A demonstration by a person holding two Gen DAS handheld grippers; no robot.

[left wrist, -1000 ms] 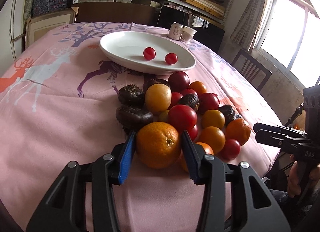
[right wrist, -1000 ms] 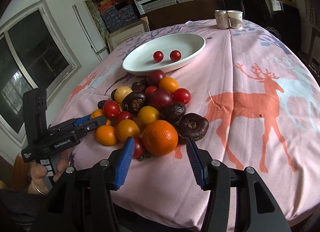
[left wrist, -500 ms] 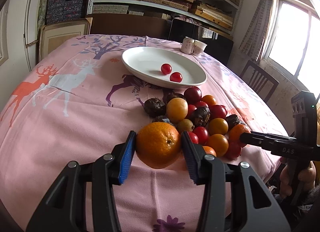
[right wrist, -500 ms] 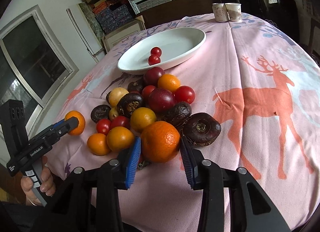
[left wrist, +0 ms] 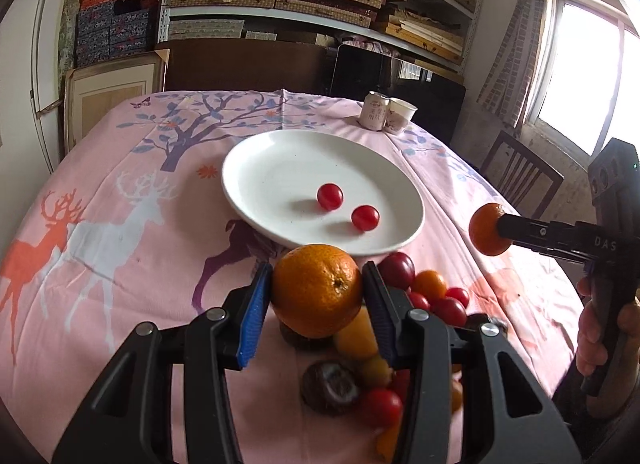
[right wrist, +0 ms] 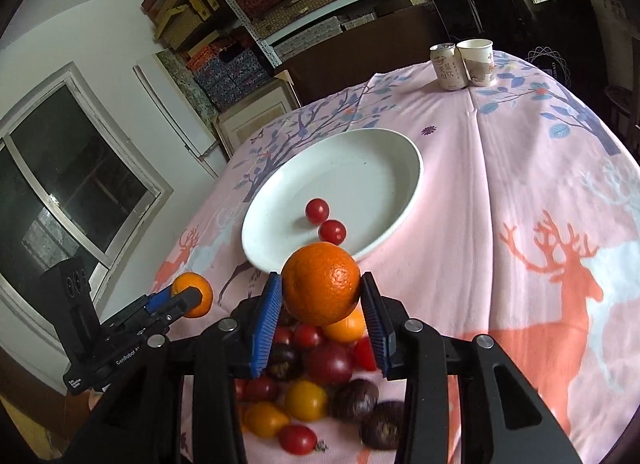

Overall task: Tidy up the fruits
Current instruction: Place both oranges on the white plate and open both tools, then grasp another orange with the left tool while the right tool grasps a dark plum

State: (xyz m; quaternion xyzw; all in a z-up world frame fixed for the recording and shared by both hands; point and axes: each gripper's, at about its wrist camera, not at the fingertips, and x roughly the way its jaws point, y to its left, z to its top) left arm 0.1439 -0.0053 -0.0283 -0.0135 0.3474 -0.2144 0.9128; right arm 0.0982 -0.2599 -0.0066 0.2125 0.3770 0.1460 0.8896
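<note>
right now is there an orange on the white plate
No, the white plate holds only two cherry tomatoes; one orange sits clamped in the left gripper.

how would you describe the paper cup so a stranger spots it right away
Start at the white plate in the middle of the pink tablecloth, then look to the far edge. Two small containers touch there: the paper cup is the open-topped, tapered one, beside a closed can.

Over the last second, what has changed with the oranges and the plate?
The right gripper closed on the large round orange and lifted it off the fruit pile. The left gripper raised its own big orange. Both now hang nearer the white oval plate. The two red cherry tomatoes stayed on it.
</note>
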